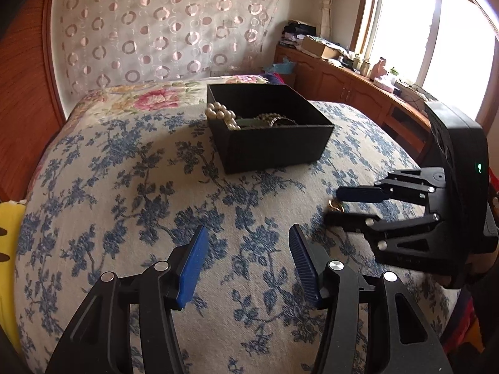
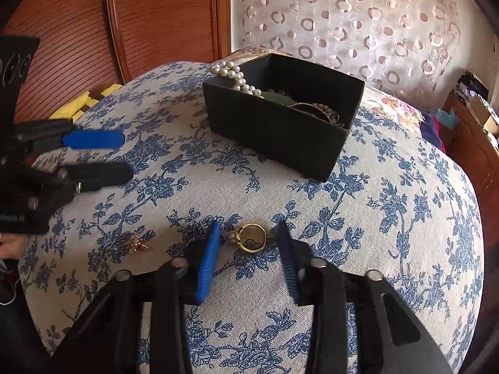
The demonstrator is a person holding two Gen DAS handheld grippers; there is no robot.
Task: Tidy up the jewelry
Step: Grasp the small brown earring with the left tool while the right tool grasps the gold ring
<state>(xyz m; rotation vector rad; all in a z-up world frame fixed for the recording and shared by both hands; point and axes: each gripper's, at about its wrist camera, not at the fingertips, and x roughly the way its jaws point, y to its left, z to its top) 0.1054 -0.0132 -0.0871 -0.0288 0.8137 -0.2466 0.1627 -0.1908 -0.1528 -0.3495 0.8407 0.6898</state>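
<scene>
Right gripper (image 2: 249, 243) straddled gold ring (image 2: 252, 237), jaws apart, pads not yet pressing, poised for pickup; left gripper (image 1: 248, 252) hovered open, empty.

From the left wrist I see only a sliver of the gold ring (image 1: 336, 206); the right gripper's fingers (image 1: 361, 194) hide the rest. The box's (image 1: 268, 143) wall conceals much of its jewelry.

black box (image 2: 274, 137), white pearl necklace (image 2: 237, 76), gold ring (image 2: 253, 237), blue-flowered cream bedspread (image 2: 389, 218), blue pads (image 2: 208, 265) on black grippers.
</scene>
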